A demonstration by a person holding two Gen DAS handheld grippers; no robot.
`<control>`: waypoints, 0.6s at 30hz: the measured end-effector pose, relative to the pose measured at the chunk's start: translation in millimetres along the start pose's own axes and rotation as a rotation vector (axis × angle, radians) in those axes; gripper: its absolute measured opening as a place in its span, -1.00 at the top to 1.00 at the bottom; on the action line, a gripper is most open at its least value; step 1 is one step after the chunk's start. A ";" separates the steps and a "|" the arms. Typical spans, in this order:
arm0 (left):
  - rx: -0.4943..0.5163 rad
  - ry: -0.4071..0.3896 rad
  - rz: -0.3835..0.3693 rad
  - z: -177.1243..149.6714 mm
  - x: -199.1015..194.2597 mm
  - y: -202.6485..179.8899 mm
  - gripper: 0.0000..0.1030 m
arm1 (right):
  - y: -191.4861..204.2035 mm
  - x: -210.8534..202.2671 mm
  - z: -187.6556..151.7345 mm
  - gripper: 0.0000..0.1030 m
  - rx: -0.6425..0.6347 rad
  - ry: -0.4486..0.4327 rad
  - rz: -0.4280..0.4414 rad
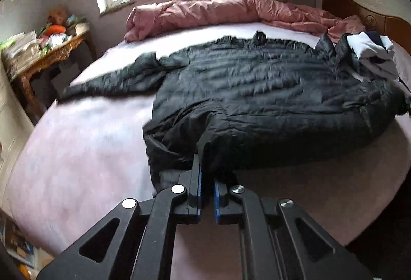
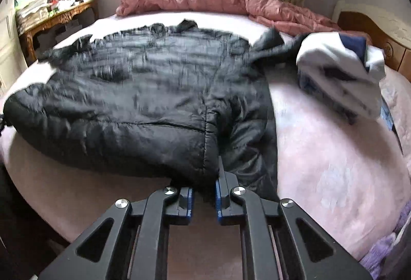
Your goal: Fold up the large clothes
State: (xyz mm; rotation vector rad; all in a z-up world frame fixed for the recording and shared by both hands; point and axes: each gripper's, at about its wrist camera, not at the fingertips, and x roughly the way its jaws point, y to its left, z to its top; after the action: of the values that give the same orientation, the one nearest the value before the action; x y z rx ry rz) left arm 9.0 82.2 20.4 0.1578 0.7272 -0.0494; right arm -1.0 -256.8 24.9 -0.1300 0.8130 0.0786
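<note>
A large black quilted puffer jacket [image 1: 257, 95] lies spread across the pink bed sheet [image 1: 84, 151]. My left gripper [image 1: 207, 169] is shut on the jacket's near hem at its left corner, the fabric bunched between the blue pads. In the right wrist view the same jacket [image 2: 143, 100] fills the left and middle. My right gripper [image 2: 205, 177] is shut on the near hem at the right corner, with a sleeve [image 2: 251, 146] lying beside it. The fingertips are hidden under the fabric in both views.
A rolled pink duvet [image 1: 218, 12] lies along the far edge under the window. A white and navy garment pile [image 2: 341, 69] sits at the right by the wooden headboard [image 2: 380, 38]. A cluttered wooden side table [image 1: 43, 54] stands at the left.
</note>
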 end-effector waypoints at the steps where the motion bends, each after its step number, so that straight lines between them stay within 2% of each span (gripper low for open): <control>1: 0.006 0.000 0.025 7.6 2.6 0.3 0.85 | 1.1 -2.2 10.1 0.75 -0.011 -0.022 -0.009; 5: 0.024 -0.030 0.071 52.4 19.3 5.7 0.79 | 1.7 8.1 66.8 0.74 -0.006 -0.062 -0.045; 10: -0.001 0.043 0.089 87.5 77.6 21.9 0.79 | 6.8 54.9 114.6 0.74 0.010 -0.037 -0.082; 15: 0.062 0.020 0.063 81.7 126.3 18.3 0.79 | 17.2 104.4 121.6 0.74 -0.009 -0.076 -0.133; 18: 0.068 0.009 0.051 78.6 141.2 18.4 0.79 | 16.3 128.9 115.5 0.74 0.015 -0.055 -0.096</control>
State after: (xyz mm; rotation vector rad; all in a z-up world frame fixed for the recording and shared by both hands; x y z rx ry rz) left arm 167.9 89.1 -13.4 0.2410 0.7308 -0.0250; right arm 168.3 -221.3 8.2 -0.1517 0.7513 -0.0150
